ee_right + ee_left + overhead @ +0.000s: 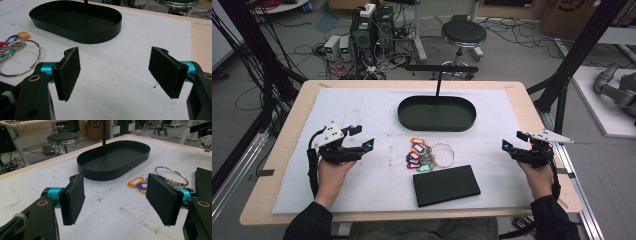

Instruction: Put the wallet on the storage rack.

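- A bunch of keys (421, 156) with coloured plastic tags, orange, purple, blue, pink and green, lies flat on the white mat (362, 115) that covers the table. It sits just in front of the black oval tray (437, 114), on the person's side of it, and roughly level with the tray's middle.
- A large metal key ring (442, 154) joins the bunch on its right side and lies flat too. From the left gripper view the ring (171, 174) shows behind the right-hand jaw, with an orange tag (135, 181) and a purple one beside it.
- A flat black rectangular case (446, 185) lies just in front of the keys, further from the tray and nearer the table's front edge. Whether it touches the tags is hard to tell from above.
- The tray is shallow, with a low upright wall, and a thin black post (438, 82) topped by a crossbar rises from its far side.
- The left gripper (358, 138) is held well to the left of the tray and in front of it, above the mat. Its jaws stand wide apart with only bare mat between them.
- The right gripper (513, 139) is held well to the right of the tray and in front of it. Its jaws are also spread wide and grasp nothing.
- Both grippers are well apart from the keys, one on each side.
- Beyond the tray, off the table, stand a round black stool (463, 34) and a cluster of computer boxes with cables (372, 35) on the floor.
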Demonstrator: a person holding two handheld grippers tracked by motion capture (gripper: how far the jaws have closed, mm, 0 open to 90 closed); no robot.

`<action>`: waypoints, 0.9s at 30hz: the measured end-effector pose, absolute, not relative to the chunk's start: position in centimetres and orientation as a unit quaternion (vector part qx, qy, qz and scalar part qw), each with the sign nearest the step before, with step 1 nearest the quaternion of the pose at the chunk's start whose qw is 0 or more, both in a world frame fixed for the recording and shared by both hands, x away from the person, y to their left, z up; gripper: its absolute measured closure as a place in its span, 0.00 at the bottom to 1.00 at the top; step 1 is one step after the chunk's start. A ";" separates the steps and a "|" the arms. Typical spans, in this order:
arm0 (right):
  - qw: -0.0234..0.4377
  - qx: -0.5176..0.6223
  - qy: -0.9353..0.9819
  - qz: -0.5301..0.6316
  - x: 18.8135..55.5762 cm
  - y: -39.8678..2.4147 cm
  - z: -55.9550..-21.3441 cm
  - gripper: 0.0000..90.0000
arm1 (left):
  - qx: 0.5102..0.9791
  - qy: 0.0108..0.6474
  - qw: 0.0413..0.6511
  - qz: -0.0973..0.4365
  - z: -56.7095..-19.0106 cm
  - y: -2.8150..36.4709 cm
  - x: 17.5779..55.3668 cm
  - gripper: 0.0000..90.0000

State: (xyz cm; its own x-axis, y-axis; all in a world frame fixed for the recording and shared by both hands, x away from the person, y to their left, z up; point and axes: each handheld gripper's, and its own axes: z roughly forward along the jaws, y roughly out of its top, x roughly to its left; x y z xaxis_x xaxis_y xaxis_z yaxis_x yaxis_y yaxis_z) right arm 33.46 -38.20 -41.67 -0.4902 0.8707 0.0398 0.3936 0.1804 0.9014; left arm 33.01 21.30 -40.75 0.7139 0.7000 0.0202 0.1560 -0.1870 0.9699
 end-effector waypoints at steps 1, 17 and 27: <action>0.254 0.437 0.724 0.469 33.5 -38.3 -41.7 0.29 | 0.732 0.292 0.566 0.242 -40.7 21.3 32.9 0.35; 0.258 0.435 0.723 0.470 33.8 -38.2 -41.8 0.29 | 0.747 0.247 0.575 0.223 -39.7 18.6 31.1 0.34; 0.258 0.440 0.721 0.469 33.8 -38.3 -41.8 0.29 | 0.763 0.205 0.578 0.206 -39.3 15.4 29.5 0.34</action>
